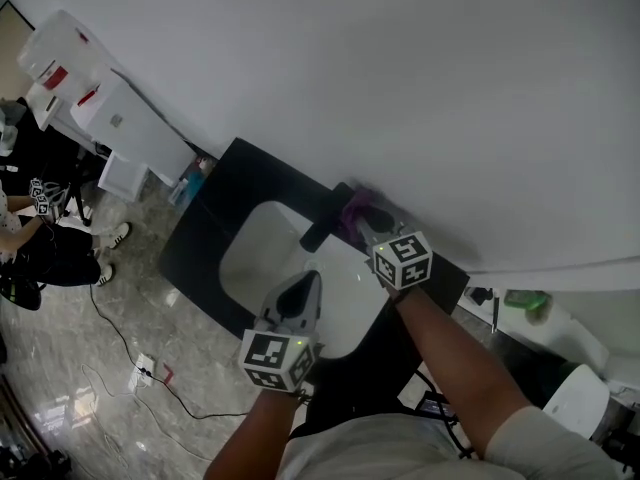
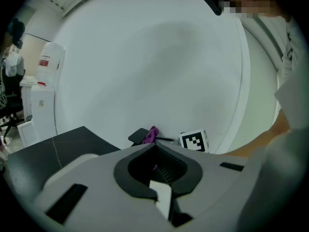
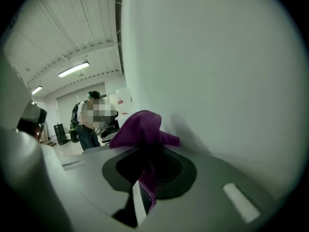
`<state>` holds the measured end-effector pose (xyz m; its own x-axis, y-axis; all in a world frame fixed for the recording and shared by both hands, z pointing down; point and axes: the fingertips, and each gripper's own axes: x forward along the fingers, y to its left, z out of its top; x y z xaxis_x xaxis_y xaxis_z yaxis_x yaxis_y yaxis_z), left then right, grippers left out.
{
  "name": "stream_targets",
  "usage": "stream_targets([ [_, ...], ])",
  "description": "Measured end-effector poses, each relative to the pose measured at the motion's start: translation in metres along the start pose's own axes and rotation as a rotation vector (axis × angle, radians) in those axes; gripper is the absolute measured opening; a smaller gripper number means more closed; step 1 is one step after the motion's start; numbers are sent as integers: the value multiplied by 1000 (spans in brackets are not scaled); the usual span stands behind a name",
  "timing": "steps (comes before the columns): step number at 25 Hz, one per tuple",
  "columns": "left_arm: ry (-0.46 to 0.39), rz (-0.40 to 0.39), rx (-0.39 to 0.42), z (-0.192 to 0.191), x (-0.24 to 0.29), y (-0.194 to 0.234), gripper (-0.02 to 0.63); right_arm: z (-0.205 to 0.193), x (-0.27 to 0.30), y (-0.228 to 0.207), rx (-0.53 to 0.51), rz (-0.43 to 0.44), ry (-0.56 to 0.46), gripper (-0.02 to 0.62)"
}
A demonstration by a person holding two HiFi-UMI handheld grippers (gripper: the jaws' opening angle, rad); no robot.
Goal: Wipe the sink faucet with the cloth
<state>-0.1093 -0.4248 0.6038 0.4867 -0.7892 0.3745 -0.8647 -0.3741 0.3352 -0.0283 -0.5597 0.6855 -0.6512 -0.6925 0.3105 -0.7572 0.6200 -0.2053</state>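
The black faucet (image 1: 318,232) stands at the back of the white sink (image 1: 250,253), which is set in a black counter (image 1: 215,208). My right gripper (image 1: 362,218) is at the faucet's top, close to the wall, shut on the purple cloth (image 1: 353,208). The right gripper view shows the cloth (image 3: 140,127) bunched between the jaws of that gripper (image 3: 147,150) and hiding the faucet. My left gripper (image 1: 308,280) hovers over the basin, shut and holding nothing. From the left gripper (image 2: 154,145), I see the faucet (image 2: 137,137) and cloth (image 2: 152,134) ahead.
A white wall (image 1: 400,88) runs directly behind the faucet. White cabinets (image 1: 110,118) and a blue bottle (image 1: 190,180) stand left of the counter. A person (image 1: 40,238) sits at far left, with cables (image 1: 150,373) on the floor. A green item (image 1: 525,300) lies at right.
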Motion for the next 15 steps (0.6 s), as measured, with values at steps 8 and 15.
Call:
stream_targets([
  [8,16,2,3,-10,7,2,6,-115,33,-20,18,-43,275,41],
  [15,-12,-9,-5,3,4,-5,6,18,-13,15,-61,-12,-16,40],
])
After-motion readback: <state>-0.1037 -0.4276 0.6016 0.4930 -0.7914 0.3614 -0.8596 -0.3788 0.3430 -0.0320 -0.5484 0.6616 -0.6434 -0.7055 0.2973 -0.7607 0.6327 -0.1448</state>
